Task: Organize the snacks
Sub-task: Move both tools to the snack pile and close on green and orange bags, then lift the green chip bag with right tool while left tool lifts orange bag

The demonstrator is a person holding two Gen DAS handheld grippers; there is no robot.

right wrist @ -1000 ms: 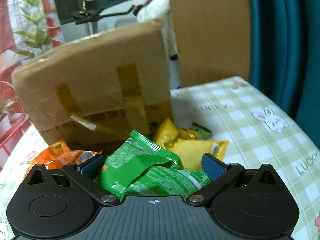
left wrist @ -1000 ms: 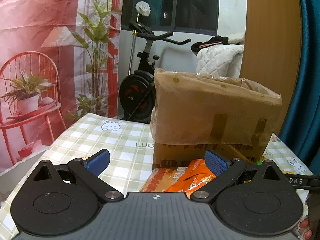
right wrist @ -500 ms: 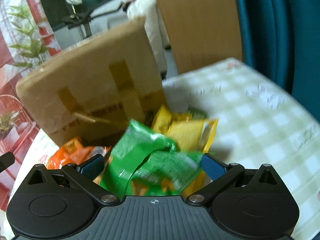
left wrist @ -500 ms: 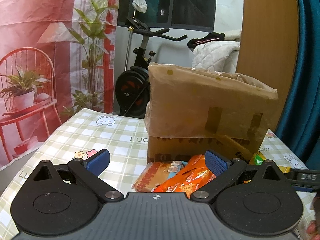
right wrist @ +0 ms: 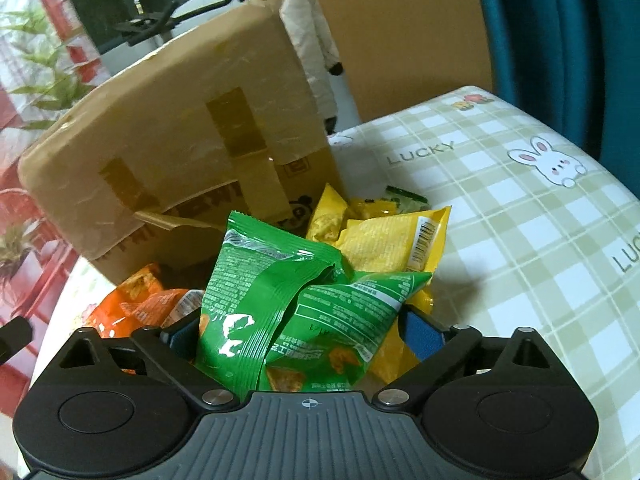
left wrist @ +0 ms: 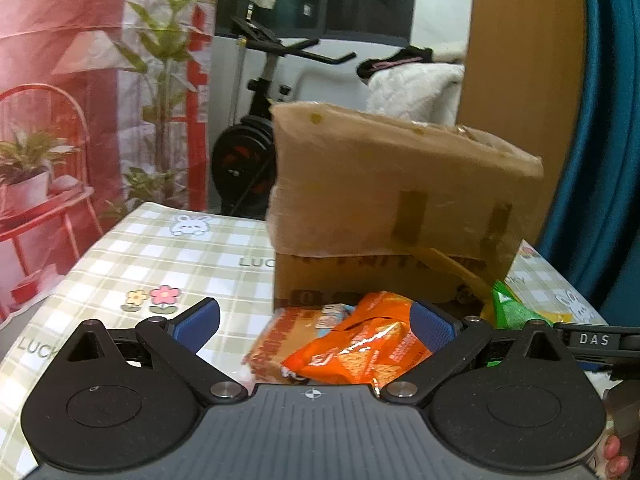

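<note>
The right gripper [right wrist: 306, 326] straddles the green snack bag [right wrist: 296, 300], which lies just in front of the cardboard box [right wrist: 188, 160] on the checked tabletop [right wrist: 520, 216]. Its jaws have just been closing, with the bag between them; they stand wide and the blue pads sit at the bag's two sides, but I judge they have not yet pinched it, since the bag shows no squeeze where they meet it. Behind the green bag and nearer the box lie the yellow snack bags [right wrist: 384, 244], and to the box's lower left corner the orange snack bags [left wrist: 360, 344].

The left gripper [left wrist: 314, 322] hovers in front of the box with its jaws released, the orange bags lying between and below its pads, untouched.

The risks lie in the grip. The green bag is puffed and slippery, so a pinch on the air-filled middle could let it squirt out, or crush the contents if the jaws clench hard. A yellow bag lies tucked right under the green one, so the right pad could catch its edge and drag it along. The box flap leans over the pile, and a careless lift could snag it.
</note>
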